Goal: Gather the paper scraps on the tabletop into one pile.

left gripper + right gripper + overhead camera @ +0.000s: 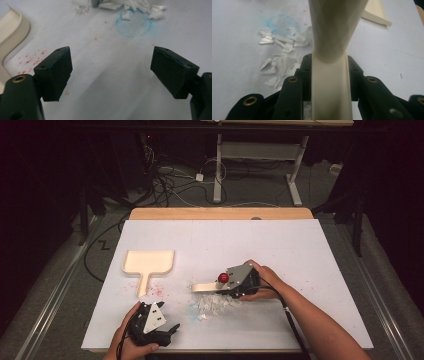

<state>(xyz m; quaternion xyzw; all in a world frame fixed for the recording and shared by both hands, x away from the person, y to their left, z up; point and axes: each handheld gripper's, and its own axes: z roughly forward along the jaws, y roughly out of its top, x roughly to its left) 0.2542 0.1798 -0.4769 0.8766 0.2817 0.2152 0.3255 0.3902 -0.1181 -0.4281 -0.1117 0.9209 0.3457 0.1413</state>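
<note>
A cream hand brush (203, 287) lies level over the middle of the white table, its handle (330, 87) clamped between the jaws of my right gripper (221, 290) (330, 71), which is shut on it. Its wide end points toward the cream dustpan (149, 261) (375, 12) (10, 32) lying flat at the left. A heap of white paper scraps (215, 302) (280, 56) (130, 6) sits just in front of the brush. My left gripper (172, 330) (111, 70) rests near the table's front edge, jaws wide open and holding nothing.
A faint blue ring stain (133, 25) (283, 23) marks the sheet beside the scraps. Red specks (155, 291) (30, 60) dot the sheet near the dustpan's handle. Behind the white sheet (300, 250) runs the table's wooden far edge (220, 213), with cables on the floor beyond it.
</note>
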